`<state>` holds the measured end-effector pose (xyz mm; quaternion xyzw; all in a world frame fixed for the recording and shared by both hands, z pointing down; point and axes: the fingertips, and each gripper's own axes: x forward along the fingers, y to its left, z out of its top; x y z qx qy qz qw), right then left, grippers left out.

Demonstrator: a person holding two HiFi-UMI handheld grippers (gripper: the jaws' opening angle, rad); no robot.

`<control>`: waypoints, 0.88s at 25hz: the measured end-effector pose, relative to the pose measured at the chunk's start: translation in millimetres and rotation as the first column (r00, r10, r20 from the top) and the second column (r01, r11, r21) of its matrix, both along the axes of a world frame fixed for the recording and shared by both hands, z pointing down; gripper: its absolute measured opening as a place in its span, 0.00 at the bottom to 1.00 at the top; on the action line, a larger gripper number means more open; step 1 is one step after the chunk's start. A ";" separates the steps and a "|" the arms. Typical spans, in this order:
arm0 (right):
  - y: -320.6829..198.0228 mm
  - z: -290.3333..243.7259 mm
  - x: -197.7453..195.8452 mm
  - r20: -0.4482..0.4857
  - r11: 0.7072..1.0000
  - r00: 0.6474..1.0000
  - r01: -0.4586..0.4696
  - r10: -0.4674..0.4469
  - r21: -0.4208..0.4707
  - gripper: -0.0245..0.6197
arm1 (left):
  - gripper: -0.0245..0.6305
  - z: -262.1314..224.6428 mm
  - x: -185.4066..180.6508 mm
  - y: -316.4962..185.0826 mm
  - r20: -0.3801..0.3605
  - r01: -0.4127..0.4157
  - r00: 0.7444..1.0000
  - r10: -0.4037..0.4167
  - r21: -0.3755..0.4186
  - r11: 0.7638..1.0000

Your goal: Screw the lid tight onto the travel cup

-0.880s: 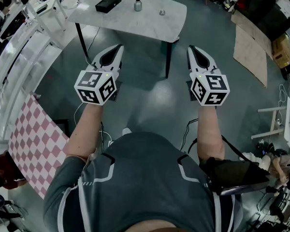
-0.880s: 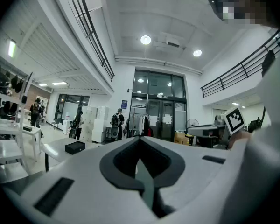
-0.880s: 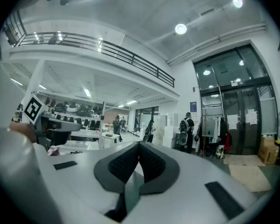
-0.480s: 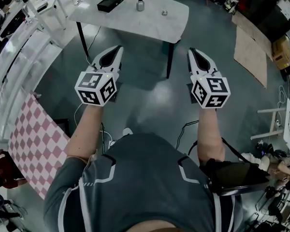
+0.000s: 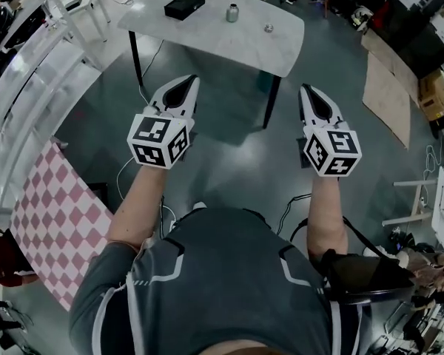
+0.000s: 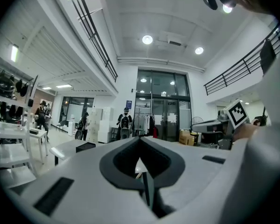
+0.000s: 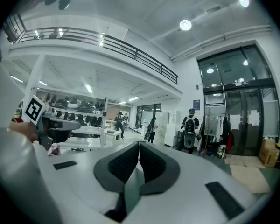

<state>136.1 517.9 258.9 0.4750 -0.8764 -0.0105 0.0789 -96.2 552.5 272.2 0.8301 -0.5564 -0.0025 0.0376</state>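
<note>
A pale table (image 5: 207, 34) carries a black box (image 5: 185, 4), a travel cup (image 5: 232, 12) and a lid (image 5: 268, 28).

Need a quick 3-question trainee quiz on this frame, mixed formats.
1. True or false: the lid lies on the table, apart from the travel cup.
2. What does the left tool hold? A) the cup B) the lid C) nothing
3. Fill in: the jaws of the right tool are ____.
Key: 1 true; 2 C; 3 shut.
</note>
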 end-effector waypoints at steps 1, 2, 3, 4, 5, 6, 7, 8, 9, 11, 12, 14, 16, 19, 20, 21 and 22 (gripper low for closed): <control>0.9 1.1 -4.0 -0.003 1.000 1.000 -0.004 0.004 0.003 0.08 | 0.05 1.2 -5.6 0.2 -0.007 -0.003 1.000 0.003 0.003 1.000; 0.6 2.2 -8.4 -0.005 1.000 1.000 -0.008 0.008 0.006 0.08 | 0.05 2.8 -11.4 -0.5 -0.014 -0.007 1.000 0.007 0.006 1.000; -1.0 3.5 -13.8 -0.005 1.000 1.000 -0.011 0.011 0.007 0.08 | 0.05 5.0 -17.2 -1.7 -0.019 -0.010 1.000 0.010 0.007 1.000; -3.4 5.5 -20.5 -0.005 1.000 1.000 -0.009 0.009 0.006 0.08 | 0.05 8.1 -23.1 -3.0 -0.021 -0.014 1.000 0.014 0.005 1.000; -6.2 8.1 -28.1 -0.005 1.000 1.000 -0.002 0.002 0.004 0.08 | 0.05 11.9 -28.6 -4.2 -0.019 -0.016 1.000 0.016 0.002 1.000; -9.3 10.7 -35.7 -0.005 1.000 1.000 0.009 -0.009 0.001 0.08 | 0.05 15.8 -33.5 -5.1 -0.017 -0.016 1.000 0.016 -0.002 1.000; -12.7 12.5 -42.5 -0.006 1.000 1.000 0.021 -0.021 0.002 0.08 | 0.05 19.0 -37.6 -6.2 -0.014 -0.015 1.000 0.015 -0.005 1.000; -16.8 13.3 -48.0 -0.007 0.999 0.999 0.033 -0.033 0.005 0.08 | 0.05 21.0 -40.5 -7.7 -0.010 -0.015 1.000 0.015 -0.006 1.000; -22.2 13.4 -52.2 -0.005 0.999 0.999 0.043 -0.043 0.010 0.08 | 0.05 22.0 -42.7 -10.6 -0.004 -0.014 1.000 0.014 -0.005 1.000; -38.8 13.9 -59.0 0.002 0.998 0.998 0.061 -0.061 0.017 0.08 | 0.05 23.4 -47.3 -21.3 0.009 -0.003 1.000 0.003 -0.004 1.000; -49.5 15.6 -62.4 0.006 0.997 0.998 0.070 -0.070 0.014 0.08 | 0.05 25.0 -50.1 -29.1 0.012 0.006 1.000 -0.006 -0.008 1.000; -73.4 22.3 -68.3 0.014 0.996 0.996 0.089 -0.089 0.002 0.08 | 0.05 31.3 -54.2 -48.0 0.012 0.020 1.000 -0.020 -0.031 0.999; -101.9 29.9 -71.4 0.020 0.994 0.994 0.111 -0.111 -0.007 0.08 | 0.05 39.7 -54.2 -70.6 0.021 0.025 0.999 -0.023 -0.055 0.998; -162.8 40.2 -70.3 0.046 0.990 0.989 0.138 -0.138 -0.004 0.08 | 0.05 48.0 -54.5 -118.0 0.053 0.061 0.997 -0.058 -0.059 0.996; -187.3 43.7 -68.8 0.060 0.990 0.988 0.143 -0.143 -0.006 0.08 | 0.05 50.3 -55.4 -138.5 0.054 0.082 0.995 -0.079 -0.058 0.995; -212.3 46.8 -67.2 0.072 0.989 0.986 0.150 -0.149 -0.009 0.08 | 0.05 52.4 -55.9 -160.5 0.048 0.105 0.994 -0.102 -0.060 0.993; -236.9 48.3 -65.7 0.077 0.987 0.984 0.161 -0.160 -0.011 0.08 | 0.05 53.8 -55.3 -183.3 0.038 0.126 0.992 -0.124 -0.062 0.990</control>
